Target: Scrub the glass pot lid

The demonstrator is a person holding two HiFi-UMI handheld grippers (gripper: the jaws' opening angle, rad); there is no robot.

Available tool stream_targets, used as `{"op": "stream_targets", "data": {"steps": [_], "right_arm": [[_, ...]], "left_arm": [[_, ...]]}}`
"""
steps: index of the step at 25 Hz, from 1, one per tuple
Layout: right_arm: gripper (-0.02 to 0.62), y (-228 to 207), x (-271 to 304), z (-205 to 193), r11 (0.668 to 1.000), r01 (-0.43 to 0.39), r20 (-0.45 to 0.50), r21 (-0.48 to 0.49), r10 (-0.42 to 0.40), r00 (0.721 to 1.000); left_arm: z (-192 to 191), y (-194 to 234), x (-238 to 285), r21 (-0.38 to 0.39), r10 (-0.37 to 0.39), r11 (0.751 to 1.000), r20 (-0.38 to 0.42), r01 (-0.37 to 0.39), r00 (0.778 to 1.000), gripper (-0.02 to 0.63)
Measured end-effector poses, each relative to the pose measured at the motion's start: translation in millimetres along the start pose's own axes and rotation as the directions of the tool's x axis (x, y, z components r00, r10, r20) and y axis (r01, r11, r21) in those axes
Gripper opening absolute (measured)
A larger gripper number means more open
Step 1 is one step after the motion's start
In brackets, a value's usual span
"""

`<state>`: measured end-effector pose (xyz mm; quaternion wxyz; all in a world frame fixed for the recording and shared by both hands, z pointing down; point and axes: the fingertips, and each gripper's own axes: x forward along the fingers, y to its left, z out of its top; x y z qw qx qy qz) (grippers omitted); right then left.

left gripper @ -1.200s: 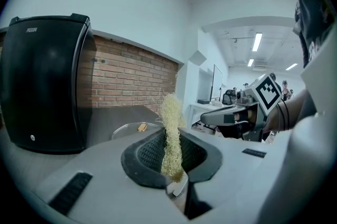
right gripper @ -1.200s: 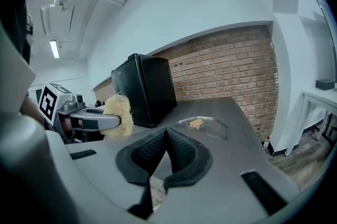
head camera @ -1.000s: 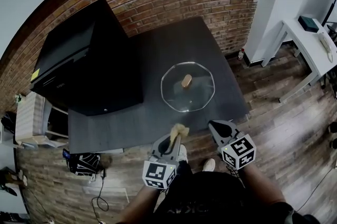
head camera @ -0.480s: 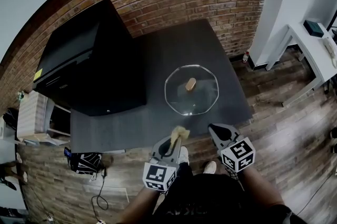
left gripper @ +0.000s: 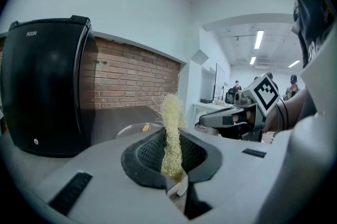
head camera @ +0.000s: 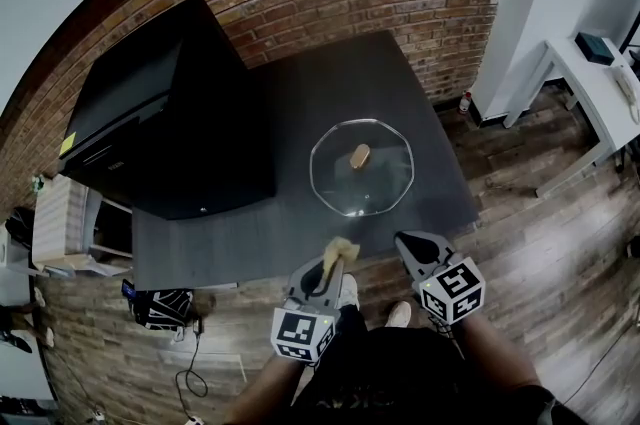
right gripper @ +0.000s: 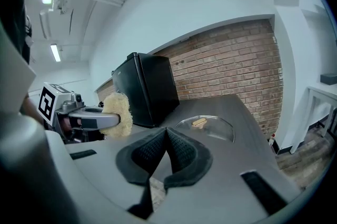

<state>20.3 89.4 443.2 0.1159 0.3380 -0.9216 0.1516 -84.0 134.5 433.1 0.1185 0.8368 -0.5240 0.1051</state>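
My left gripper point(head camera: 325, 271) clamped on scrubber point(head camera: 341, 249), ready to scrub; right gripper point(head camera: 408, 243) closed, empty; both short of lid point(head camera: 365, 177).

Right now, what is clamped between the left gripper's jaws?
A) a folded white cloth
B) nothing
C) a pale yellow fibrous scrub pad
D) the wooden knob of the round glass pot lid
C: the left gripper has its jaws shut on the pale yellow fibrous scrub pad, while the round glass pot lid lies apart from it on the dark grey table.
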Motion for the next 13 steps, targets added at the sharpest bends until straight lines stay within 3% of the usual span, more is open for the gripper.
{"op": "stream_targets", "data": {"steps": [13], "right_arm": [[0.018,-3.4,-6.3,-2.0,1.0,0.007,-0.002,0.004,-0.007,1.0]], "left_arm": [[-1.5,-6.6,4.8,-0.003,-0.012,1.0,-0.001,0.012,1.0,0.058]]}}
